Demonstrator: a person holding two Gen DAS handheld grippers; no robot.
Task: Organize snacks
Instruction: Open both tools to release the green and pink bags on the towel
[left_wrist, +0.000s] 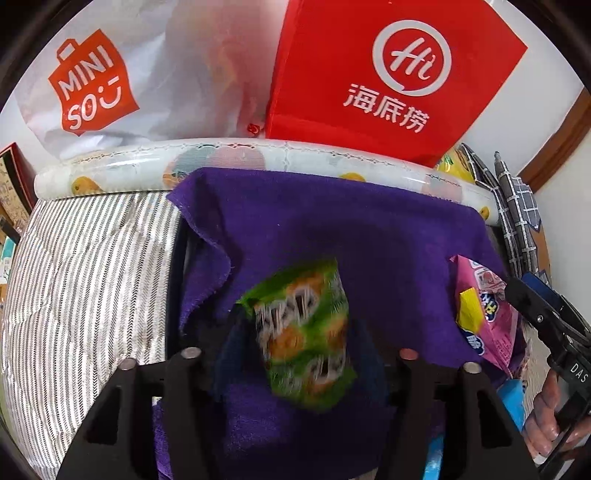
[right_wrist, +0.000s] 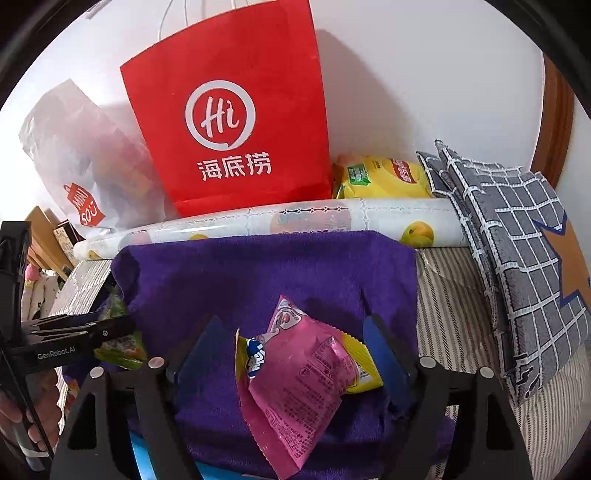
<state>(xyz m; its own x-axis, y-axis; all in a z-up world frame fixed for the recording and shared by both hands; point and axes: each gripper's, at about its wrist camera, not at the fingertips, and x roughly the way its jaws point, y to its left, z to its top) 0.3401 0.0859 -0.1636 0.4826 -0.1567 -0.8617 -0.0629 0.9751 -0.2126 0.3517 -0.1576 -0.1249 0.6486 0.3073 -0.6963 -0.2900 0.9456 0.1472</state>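
A green and orange snack packet (left_wrist: 306, 332), blurred, sits upright between the fingers of my left gripper (left_wrist: 301, 325) above a purple towel (left_wrist: 332, 229). The jaws stand apart from it, open. In the right wrist view a pink snack packet (right_wrist: 295, 384) and a yellow one (right_wrist: 360, 369) lie together on the purple towel (right_wrist: 258, 273) between the blue pads of my right gripper (right_wrist: 291, 325), which is open. The pink packet (left_wrist: 484, 317) and right gripper (left_wrist: 535, 314) show at the right of the left wrist view. The left gripper (right_wrist: 92, 328) shows at the left of the right wrist view.
Against the wall stand a red paper bag (right_wrist: 229, 122) and a white plastic bag (left_wrist: 110, 81). In front of them lies a fruit-print roll (right_wrist: 295, 221). A yellow chip bag (right_wrist: 380, 177) and grey checked cloth (right_wrist: 517, 240) lie at the right. Striped fabric (left_wrist: 92, 277) covers the surface.
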